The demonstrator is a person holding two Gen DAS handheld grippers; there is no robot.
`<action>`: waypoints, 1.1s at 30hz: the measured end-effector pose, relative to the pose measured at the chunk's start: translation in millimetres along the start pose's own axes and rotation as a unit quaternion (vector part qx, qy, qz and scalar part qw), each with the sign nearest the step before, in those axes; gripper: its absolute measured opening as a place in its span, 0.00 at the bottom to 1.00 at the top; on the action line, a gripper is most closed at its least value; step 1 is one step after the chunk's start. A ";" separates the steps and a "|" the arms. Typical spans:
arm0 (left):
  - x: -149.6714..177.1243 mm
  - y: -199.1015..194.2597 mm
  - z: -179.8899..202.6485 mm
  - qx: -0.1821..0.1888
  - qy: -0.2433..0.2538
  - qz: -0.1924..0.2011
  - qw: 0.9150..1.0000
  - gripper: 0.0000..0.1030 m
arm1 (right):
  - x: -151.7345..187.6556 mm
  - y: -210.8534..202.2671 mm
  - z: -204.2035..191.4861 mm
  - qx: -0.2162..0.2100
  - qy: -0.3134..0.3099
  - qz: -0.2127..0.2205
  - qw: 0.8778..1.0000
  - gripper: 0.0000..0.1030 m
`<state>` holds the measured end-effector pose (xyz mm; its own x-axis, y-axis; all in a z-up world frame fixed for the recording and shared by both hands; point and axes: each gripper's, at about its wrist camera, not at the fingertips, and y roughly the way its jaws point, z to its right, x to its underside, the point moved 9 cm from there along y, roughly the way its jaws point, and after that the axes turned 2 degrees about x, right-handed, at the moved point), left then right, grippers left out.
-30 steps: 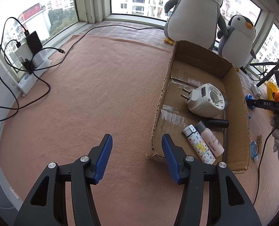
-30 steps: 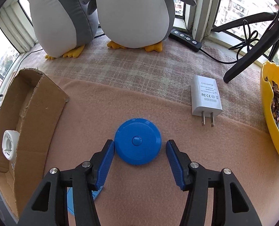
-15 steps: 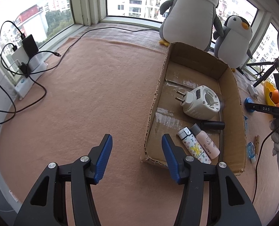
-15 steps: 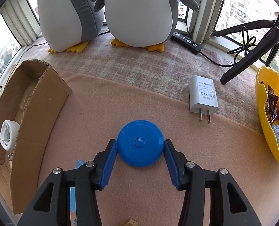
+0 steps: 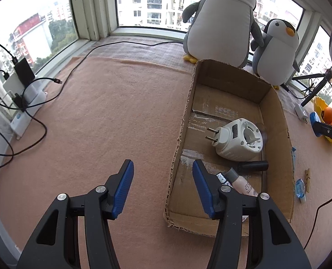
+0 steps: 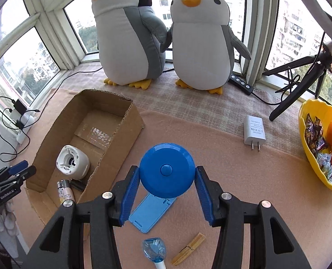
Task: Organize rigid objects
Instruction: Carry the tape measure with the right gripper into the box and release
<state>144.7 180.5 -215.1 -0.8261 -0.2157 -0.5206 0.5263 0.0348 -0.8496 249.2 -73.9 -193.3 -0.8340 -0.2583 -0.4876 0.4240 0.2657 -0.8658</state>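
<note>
Right hand-held gripper (image 6: 167, 188) clamped on blue round disc (image 6: 167, 170), its jaws just closed in, disc lifted above pink blanket (image 6: 233, 179), right of cardboard box (image 6: 112, 134). Left hand-held gripper (image 5: 163, 187) jaws apart, empty, straddling box's left wall. White plug adapter (image 5: 237, 140) lies in box.

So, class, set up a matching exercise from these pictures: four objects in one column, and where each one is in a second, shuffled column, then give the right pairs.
Objects
1. blue disc
2. white plug adapter
3. white wall charger
4. wooden clothespin

Places
A. lying inside the cardboard box
B. on the blanket near the yellow bowl
C. gripped between the pads of the right claw
D. on the blanket beside a small clear blue item, near the bottom of the right wrist view

Pairs: 1-C, 2-A, 3-B, 4-D
</note>
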 end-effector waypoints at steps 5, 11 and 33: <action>-5.7 8.9 -1.4 0.000 0.003 -0.002 1.000 0.52 | -2.2 -17.1 -45.1 -0.027 -0.029 0.014 0.999 0.45; -6.6 17.3 -3.2 0.010 -0.001 -0.011 1.000 0.32 | 1.9 -24.7 -86.3 -0.053 -0.058 0.014 0.997 0.45; -6.0 22.6 7.4 0.051 0.012 -0.009 0.999 0.07 | 18.0 -6.3 -153.8 -0.068 -0.102 -0.015 0.992 0.45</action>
<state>163.1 175.4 -230.6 -0.8396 -0.1928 -0.5078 0.5278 -0.0687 -0.8466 177.2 62.6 -179.4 -0.7509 -0.4470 -0.4861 0.3366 0.3742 -0.8641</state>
